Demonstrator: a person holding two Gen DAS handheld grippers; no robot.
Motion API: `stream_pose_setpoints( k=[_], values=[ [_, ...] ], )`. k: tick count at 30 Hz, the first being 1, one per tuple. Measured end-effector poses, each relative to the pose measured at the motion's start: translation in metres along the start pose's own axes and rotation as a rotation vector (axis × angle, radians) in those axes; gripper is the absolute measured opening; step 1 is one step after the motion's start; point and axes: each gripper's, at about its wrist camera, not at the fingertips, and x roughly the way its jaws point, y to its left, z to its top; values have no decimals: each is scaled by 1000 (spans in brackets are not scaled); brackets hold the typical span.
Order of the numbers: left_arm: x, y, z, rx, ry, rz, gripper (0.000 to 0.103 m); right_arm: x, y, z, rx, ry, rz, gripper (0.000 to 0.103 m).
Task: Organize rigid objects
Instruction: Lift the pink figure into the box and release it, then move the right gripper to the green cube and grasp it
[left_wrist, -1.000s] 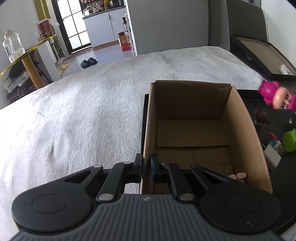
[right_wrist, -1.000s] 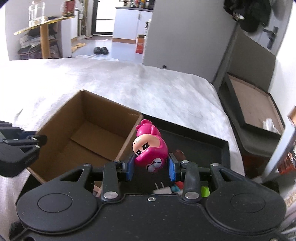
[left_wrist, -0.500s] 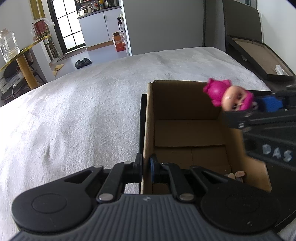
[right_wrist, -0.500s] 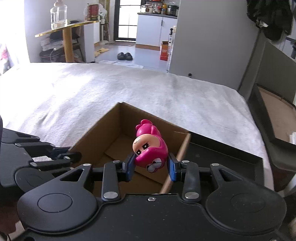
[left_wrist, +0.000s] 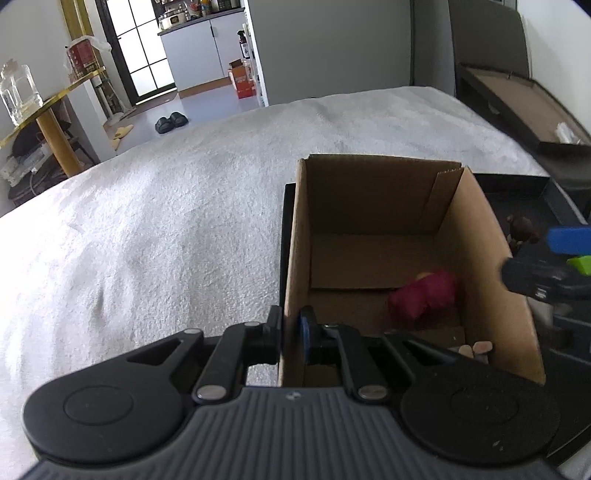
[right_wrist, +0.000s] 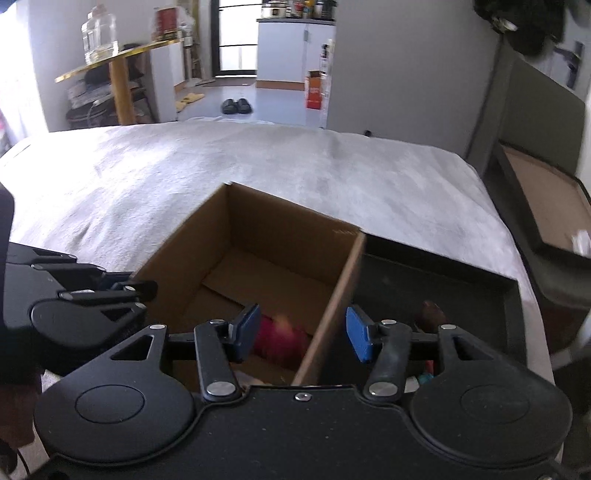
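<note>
Your pink plastic doll figure (left_wrist: 424, 295) lies blurred on the floor of the brown cardboard box (left_wrist: 369, 192), lower right of centre. It looks light, hard and smooth; grip its round body. Your right hand-held gripper (right_wrist: 301, 334) gapes wide; your left hand-held gripper (left_wrist: 291, 334) pinches the box wall. No readable writing.

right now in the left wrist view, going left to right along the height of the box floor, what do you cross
white blanket → left wall of the cardboard box → pink toy on the box floor → right wall of the box → right gripper at the frame edge
</note>
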Motion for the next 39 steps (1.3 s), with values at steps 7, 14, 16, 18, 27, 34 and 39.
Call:
stream_pose_setpoints(
  k=[7,14,16,18,27,34,39],
  values=[
    [-9,-5,1,8,11,27,63,-14,-23,-18,49,10,-42,56],
    [-20,-10,1,17,-5,63,79,-27,-43,-33,99,6,-69,61],
    [-23,-11,1,21,-8,68,79,-28,-48,-37,111,8,-76,61],
    [-25,-13,2,24,-12,75,80,-31,-54,-42,123,8,-82,62],
    [-32,-19,6,24,-21,103,87,-30,-80,-58,176,17,-105,66],
    [-31,-21,9,30,-18,122,89,-21,-103,-72,213,38,-120,67],
    [-28,-20,11,21,-9,130,90,-13,-120,-78,233,46,-142,67]
  ],
)
